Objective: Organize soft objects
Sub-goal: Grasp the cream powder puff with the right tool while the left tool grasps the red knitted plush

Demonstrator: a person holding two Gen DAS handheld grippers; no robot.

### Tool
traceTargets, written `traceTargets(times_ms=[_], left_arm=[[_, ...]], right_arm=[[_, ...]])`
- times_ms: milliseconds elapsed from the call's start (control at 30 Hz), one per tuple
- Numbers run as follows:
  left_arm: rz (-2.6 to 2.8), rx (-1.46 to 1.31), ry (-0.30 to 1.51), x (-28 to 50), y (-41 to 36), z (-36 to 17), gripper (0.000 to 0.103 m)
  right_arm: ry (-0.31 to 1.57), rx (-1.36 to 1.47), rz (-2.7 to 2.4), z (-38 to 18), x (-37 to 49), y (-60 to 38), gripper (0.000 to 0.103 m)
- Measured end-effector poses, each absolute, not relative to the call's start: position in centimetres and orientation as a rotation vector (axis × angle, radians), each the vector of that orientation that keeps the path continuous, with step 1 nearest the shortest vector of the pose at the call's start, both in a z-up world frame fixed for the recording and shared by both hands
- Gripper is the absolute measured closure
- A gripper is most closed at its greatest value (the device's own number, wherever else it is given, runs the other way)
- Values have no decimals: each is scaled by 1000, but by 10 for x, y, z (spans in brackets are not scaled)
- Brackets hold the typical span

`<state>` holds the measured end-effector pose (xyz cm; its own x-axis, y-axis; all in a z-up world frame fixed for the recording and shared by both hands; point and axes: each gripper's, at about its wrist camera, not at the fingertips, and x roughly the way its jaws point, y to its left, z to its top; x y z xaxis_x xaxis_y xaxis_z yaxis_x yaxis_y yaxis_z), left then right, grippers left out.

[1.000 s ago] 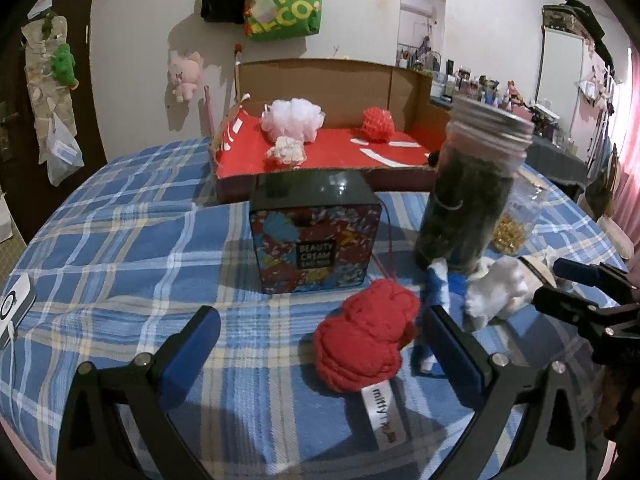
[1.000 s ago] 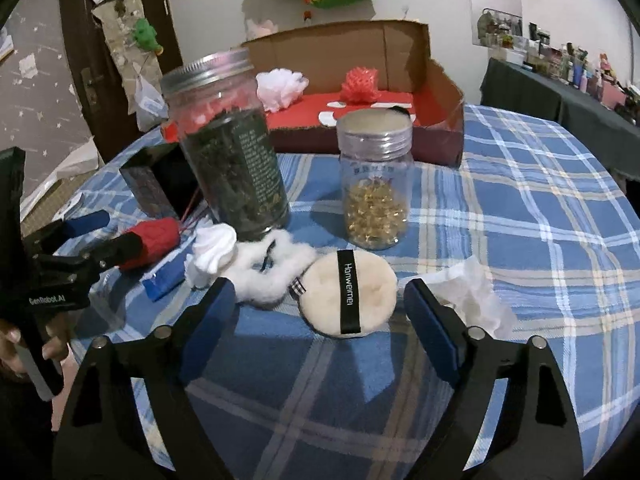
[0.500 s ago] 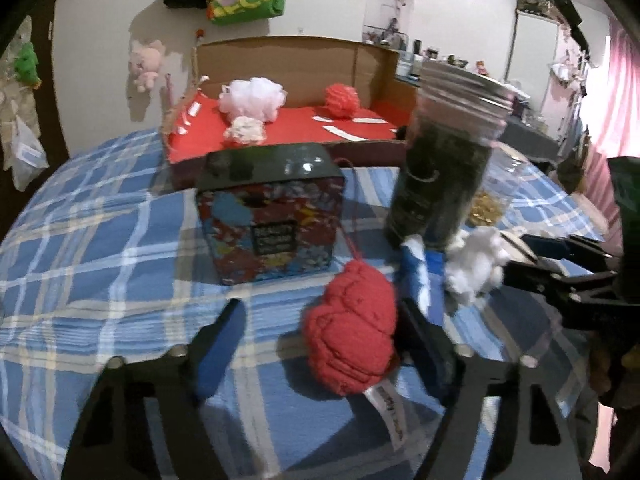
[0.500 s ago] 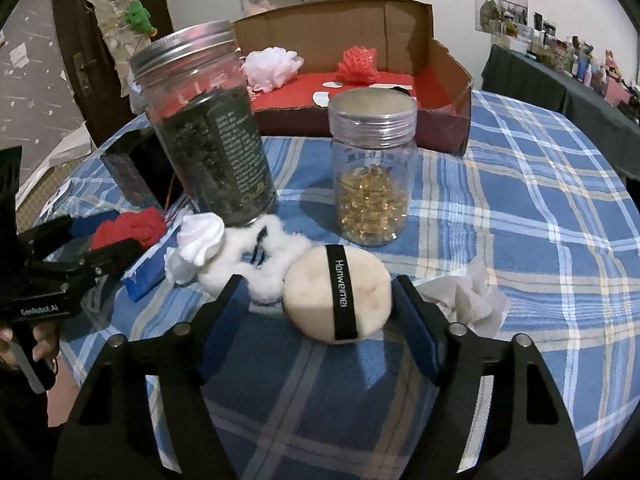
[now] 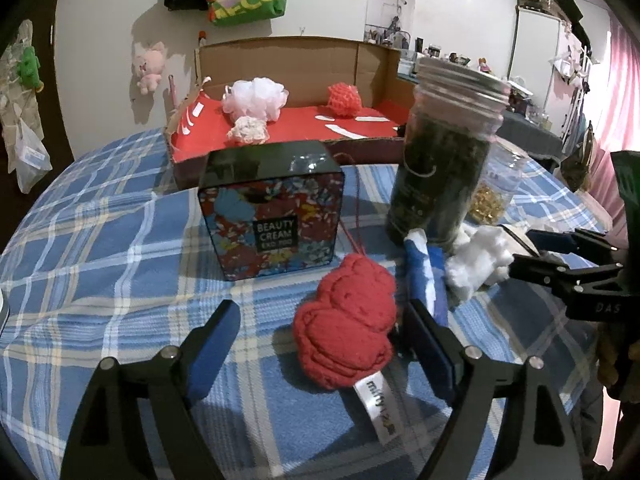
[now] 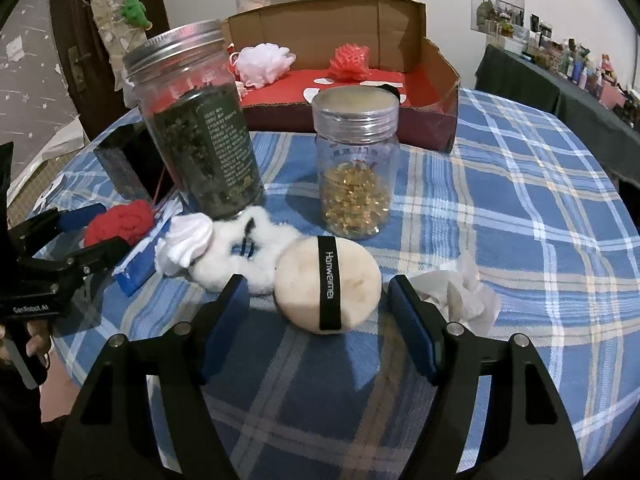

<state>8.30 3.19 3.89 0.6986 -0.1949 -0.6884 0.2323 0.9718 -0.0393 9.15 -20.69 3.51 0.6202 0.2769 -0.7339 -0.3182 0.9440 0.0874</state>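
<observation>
Only the left wrist view shows the front of the patterned tin (image 5: 272, 220) lettered "BEAUTY CREAM", standing at 11 o'clock from the red knitted ball (image 5: 346, 320); the right wrist view catches just a dark corner of it behind the tall jar of dark leaves (image 6: 196, 120). That view alone shows the small jar of golden capsules (image 6: 354, 164) whole, the cream powder puff (image 6: 328, 284) with its black strap, and a crumpled white tissue (image 6: 460, 288) at 3 o'clock from the puff. Both views take in the cardboard tray (image 5: 296, 60) at 12 o'clock on the plaid tablecloth (image 5: 100, 248), with a pink bath pouf and a red one lying on its red floor.

The left gripper (image 5: 320, 332) has its jaws apart, and they have just been opening; the red knitted ball lies between them, hard against the right finger (image 5: 426, 336), with a clear gap to the left one. The right gripper (image 6: 318, 300) also stands apart, its jaws having just been closing. The powder puff sits between them on the cloth, with gaps visible on both sides, so neither pad appears to press it. White fluffy pieces (image 6: 236, 256) lie at 10 o'clock from the puff.
</observation>
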Motion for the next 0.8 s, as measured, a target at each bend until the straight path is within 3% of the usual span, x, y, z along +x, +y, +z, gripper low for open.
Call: traceTargets(times_ms=[100, 367, 467, 533, 567, 667, 800], left_arm=[[-260, 50, 754, 84, 31, 38, 11], [-268, 22, 777, 88, 34, 34, 12], [-273, 27, 778, 88, 32, 35, 27], [-281, 41, 782, 89, 29, 34, 47], [-283, 50, 780, 89, 27, 33, 52], [-300, 46, 769, 88, 26, 35, 55], [-308, 32, 758, 83, 25, 39, 56]], right_arm=[[837, -71, 345, 35, 89, -208, 33], [833, -93, 325, 34, 91, -217, 33], [832, -95, 323, 34, 94, -215, 34], [837, -108, 323, 33, 97, -212, 43], [836, -117, 328, 33, 97, -209, 52], [811, -131, 338, 35, 93, -205, 64], [777, -110, 337, 42, 83, -207, 68]])
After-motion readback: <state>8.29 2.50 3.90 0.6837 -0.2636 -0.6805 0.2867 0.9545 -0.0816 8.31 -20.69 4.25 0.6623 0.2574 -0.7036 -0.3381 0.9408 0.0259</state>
